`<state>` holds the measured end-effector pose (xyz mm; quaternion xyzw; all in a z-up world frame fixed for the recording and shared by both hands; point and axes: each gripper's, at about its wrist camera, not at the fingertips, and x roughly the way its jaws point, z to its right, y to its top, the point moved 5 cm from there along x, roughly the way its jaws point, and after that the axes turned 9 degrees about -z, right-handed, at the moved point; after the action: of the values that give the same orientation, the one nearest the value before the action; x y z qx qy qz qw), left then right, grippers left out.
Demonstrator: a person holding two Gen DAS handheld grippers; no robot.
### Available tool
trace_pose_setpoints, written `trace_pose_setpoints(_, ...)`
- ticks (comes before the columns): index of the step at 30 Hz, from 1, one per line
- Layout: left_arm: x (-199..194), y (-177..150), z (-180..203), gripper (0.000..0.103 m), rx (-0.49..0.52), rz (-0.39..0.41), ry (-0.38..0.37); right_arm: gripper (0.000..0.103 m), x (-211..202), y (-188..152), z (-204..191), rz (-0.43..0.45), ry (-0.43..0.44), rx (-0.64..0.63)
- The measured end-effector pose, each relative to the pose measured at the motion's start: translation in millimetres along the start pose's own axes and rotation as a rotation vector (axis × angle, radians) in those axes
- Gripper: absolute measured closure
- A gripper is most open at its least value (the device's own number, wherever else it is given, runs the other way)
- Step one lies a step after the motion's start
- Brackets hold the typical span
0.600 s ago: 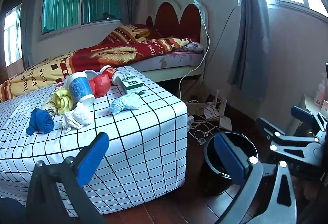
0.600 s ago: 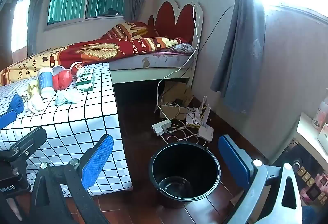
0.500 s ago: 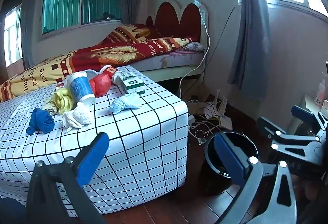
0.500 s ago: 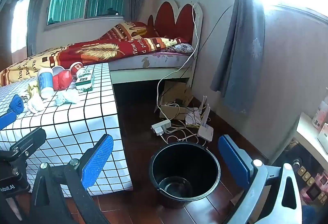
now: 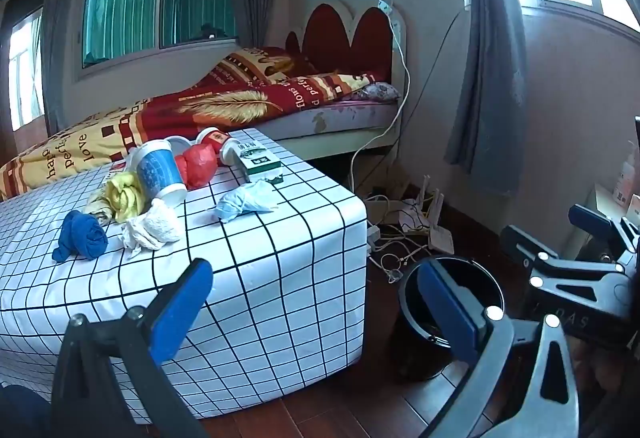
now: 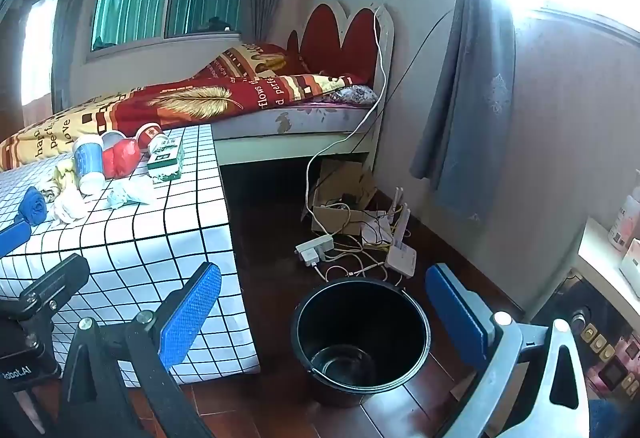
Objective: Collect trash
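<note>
Left wrist view: left gripper (image 5: 316, 308) spread wide, empty, low centre; trash upper left on checked table (image 5: 280, 270): blue cup (image 5: 159, 171), white wad (image 5: 154, 228), pale blue tissue (image 5: 244, 201). Best to take the nearest wad first, pinching squarely. Right wrist view: right gripper (image 6: 324, 316) wide, empty, framing black bucket (image 6: 360, 338) at bottom centre.

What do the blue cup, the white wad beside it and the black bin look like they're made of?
Blue cup: probably printed paper, matte with a white rim. White wad: crumpled tissue or thin cloth, soft creases. Black bin: likely plastic, smooth and slightly glossy inside.
</note>
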<state>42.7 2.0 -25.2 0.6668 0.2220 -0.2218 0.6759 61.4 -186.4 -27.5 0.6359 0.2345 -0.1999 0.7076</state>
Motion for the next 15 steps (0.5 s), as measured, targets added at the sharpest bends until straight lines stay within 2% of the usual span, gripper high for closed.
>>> trace_pose_setpoints(15,-3.1,0.7,-0.4,0.0,0.001,-0.002,0.004,0.0,-1.1,0.3,-0.2,0.001,0.004,0.003)
